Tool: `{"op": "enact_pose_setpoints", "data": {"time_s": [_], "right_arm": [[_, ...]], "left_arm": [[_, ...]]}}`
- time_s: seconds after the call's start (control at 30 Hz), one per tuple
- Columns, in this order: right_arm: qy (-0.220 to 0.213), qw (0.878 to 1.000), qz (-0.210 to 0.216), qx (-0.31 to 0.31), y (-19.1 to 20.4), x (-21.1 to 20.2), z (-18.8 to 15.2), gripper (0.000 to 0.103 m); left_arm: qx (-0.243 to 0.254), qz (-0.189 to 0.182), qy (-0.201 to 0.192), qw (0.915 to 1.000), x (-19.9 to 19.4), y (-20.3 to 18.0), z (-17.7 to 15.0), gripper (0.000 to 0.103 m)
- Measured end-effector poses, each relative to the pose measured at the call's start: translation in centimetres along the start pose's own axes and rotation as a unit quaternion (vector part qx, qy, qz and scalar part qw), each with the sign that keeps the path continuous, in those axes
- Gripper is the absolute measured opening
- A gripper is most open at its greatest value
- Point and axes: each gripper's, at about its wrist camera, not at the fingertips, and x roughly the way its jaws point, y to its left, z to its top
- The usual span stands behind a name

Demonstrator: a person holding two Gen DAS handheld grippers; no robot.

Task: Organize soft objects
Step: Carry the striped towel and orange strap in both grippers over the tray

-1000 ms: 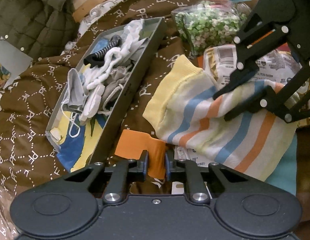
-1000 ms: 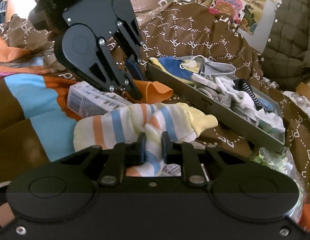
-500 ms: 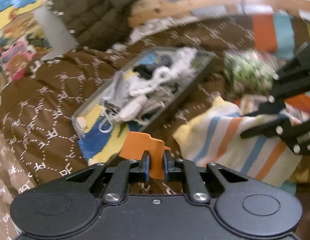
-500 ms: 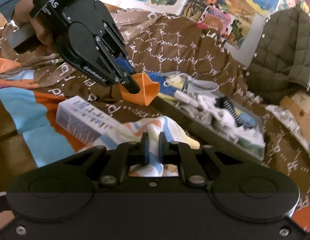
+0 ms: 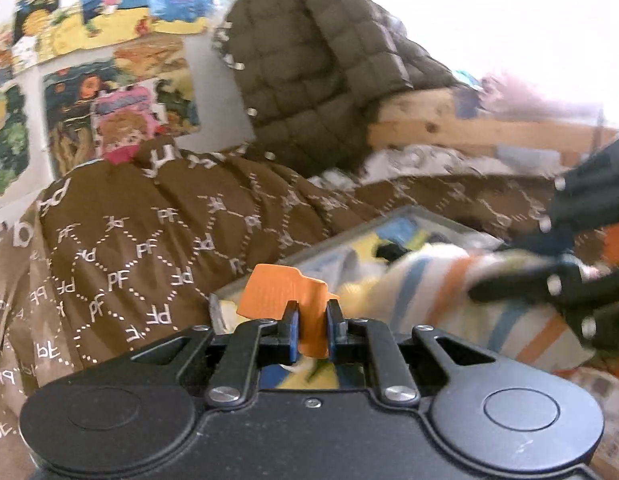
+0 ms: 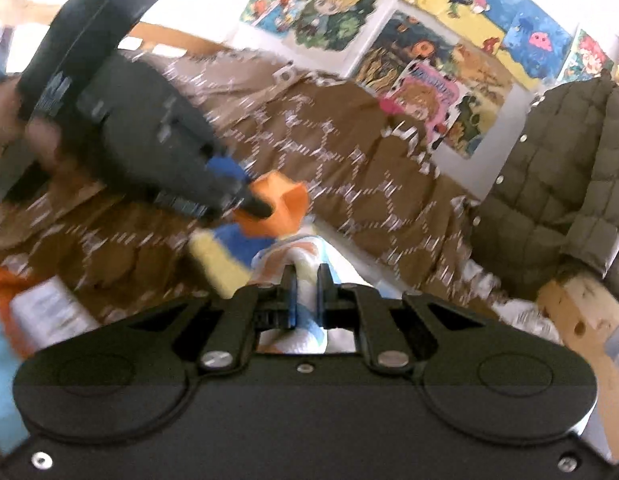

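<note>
In the left wrist view, cartoon posters cover the wall at far left, above a brown bedspread printed with white letters and dotted diamonds. A quilted olive jacket hangs further along, next to a pale wooden bed frame. Low in the middle, the left gripper is clamped tight on an orange cloth, whose upper part stands up above the fingertips. Just behind it lies a grey tray on the bedspread, filled with small soft pieces in white, yellow, blue and black; they are too blurred to name. To the right, a sock striped in blue, orange and pale yellow hangs over the tray's near end, held from the right by the other gripper, which enters from the right edge.

In the right wrist view, a hand at far left grips the handle of the left gripper, whose tips pinch the orange cloth above the bedspread. Below it, the right gripper is closed on the striped sock, which bunches up between its fingers. A white box lies at lower left. Posters line the wall, and the olive jacket hangs at right above the wooden frame.
</note>
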Motion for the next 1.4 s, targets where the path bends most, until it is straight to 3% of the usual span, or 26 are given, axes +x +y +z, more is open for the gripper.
{"op": "enact_pose_setpoints", "data": {"time_s": [0.37, 0.6, 0.97, 1.4], "right_arm": [[-0.018, 0.999, -0.026, 0.029, -4.3, 8.7, 4.6, 0.004], [0.009, 0.998, -0.050, 0.044, -5.1, 14.6, 4.2, 0.004], [0.081, 0.990, -0.064, 0.099, -6.9, 17.8, 0.6, 0.004], [0.110, 0.984, -0.070, 0.122, -8.5, 17.6, -2.0, 0.004]], "left_arm": [[-0.061, 0.020, -0.004, 0.9979, 4.8, 2.6, -2.0, 0.014], [-0.063, 0.007, 0.001, 0.9980, 7.1, 2.2, -2.9, 0.014], [-0.101, -0.001, 0.024, 0.9946, 9.8, 2.6, -4.0, 0.014], [-0.128, 0.000, 0.037, 0.9911, 11.0, 2.8, -4.1, 0.014]]}}
